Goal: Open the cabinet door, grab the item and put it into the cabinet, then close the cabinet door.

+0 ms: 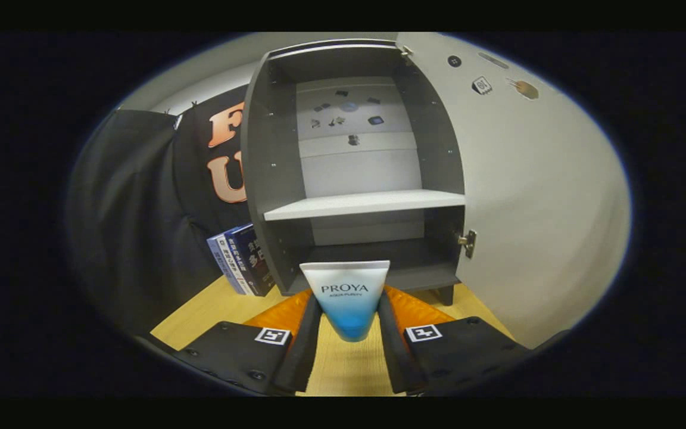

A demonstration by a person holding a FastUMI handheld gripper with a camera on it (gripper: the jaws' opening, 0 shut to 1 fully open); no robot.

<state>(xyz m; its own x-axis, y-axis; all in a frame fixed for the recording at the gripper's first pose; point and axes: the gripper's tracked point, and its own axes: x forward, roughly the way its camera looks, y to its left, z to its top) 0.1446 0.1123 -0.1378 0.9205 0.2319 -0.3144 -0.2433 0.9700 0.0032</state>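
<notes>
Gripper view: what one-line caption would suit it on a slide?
Fingers clamp a white-and-blue tube, held before the open cabinet, its door swung wide.

So the hand-held gripper (348,316) is pointing straight ahead, sitting pretty level, with both fingers (307,333) reaching forward from the bottom of the gripper view. The two fingers are angling in toward each other a bit as they go out, and they're pressing on a tube (348,298) from the left and right sides, so the tube is getting pinched between them. The tube is standing up between the tips with its wide flat end on top and its narrow end hanging down in the gap. The blocky finger mounts are sitting wide apart, one on each side, each carrying a square marker (273,335).
</notes>
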